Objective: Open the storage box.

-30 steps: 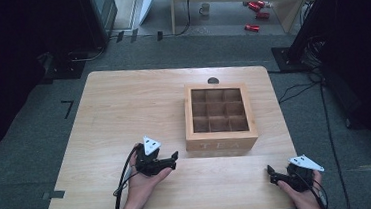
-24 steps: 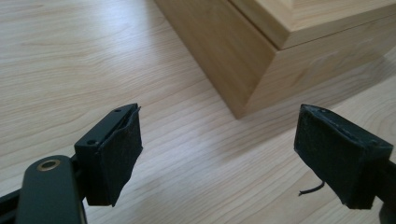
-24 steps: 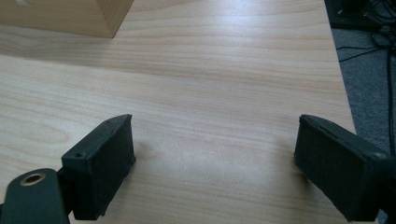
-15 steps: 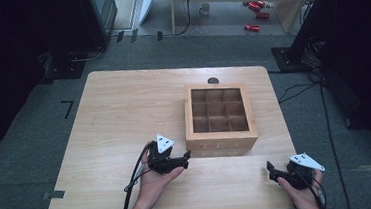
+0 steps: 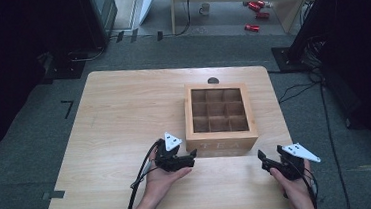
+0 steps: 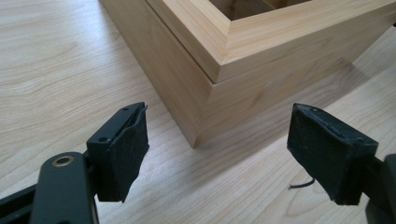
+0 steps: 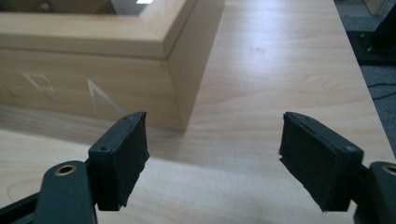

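The left gripper (image 5: 193, 156) has slid up to the near-left corner of the square pale-wood tea box (image 5: 221, 143) with its gridded window lid, jaws spread wide and empty like those of the right gripper (image 5: 261, 160), which waits near the other front corner, so this looks like the approach stage, and the next move likely calls for closing on the box or its lid.

Pale matt wood box (image 5: 219, 121), smooth grained wood table (image 5: 124, 114) (light finish), tool pads (image 6: 126, 149) matt black.

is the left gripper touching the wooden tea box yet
Apart. In the left gripper view, the left gripper has its jaws spread wide, and bare table shows between them and the near corner of the tea box.
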`<move>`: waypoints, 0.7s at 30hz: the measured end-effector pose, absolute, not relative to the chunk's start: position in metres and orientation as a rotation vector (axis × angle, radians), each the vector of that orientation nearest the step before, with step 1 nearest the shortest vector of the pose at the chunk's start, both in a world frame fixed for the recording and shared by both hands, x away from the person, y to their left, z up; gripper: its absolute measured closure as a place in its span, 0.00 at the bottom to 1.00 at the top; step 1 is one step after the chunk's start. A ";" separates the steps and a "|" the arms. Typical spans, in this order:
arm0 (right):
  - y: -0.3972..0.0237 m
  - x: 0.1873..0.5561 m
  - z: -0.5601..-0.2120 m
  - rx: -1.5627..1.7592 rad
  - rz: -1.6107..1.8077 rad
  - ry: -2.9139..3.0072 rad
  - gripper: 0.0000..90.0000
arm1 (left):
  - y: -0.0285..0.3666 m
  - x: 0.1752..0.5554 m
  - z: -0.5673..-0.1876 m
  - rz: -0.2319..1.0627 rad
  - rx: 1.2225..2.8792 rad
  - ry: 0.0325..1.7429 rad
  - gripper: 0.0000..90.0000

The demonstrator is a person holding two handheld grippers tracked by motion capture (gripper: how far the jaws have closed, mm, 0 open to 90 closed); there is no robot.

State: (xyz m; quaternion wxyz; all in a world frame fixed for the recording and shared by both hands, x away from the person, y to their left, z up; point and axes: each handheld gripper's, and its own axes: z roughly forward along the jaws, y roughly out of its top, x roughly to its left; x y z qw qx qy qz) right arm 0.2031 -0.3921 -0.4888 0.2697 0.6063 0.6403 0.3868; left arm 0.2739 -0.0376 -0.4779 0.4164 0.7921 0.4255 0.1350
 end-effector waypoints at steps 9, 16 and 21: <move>-0.380 0.220 -0.476 1.569 1.111 1.748 0.36 | -0.038 0.278 -0.475 0.321 1.952 1.071 0.35; -0.365 0.242 -0.482 1.480 1.121 1.867 0.37 | -0.038 0.282 -0.473 0.312 1.935 1.058 0.49; -0.362 0.248 -0.492 1.471 1.205 1.881 0.34 | -0.040 0.283 -0.476 0.306 1.970 1.039 0.52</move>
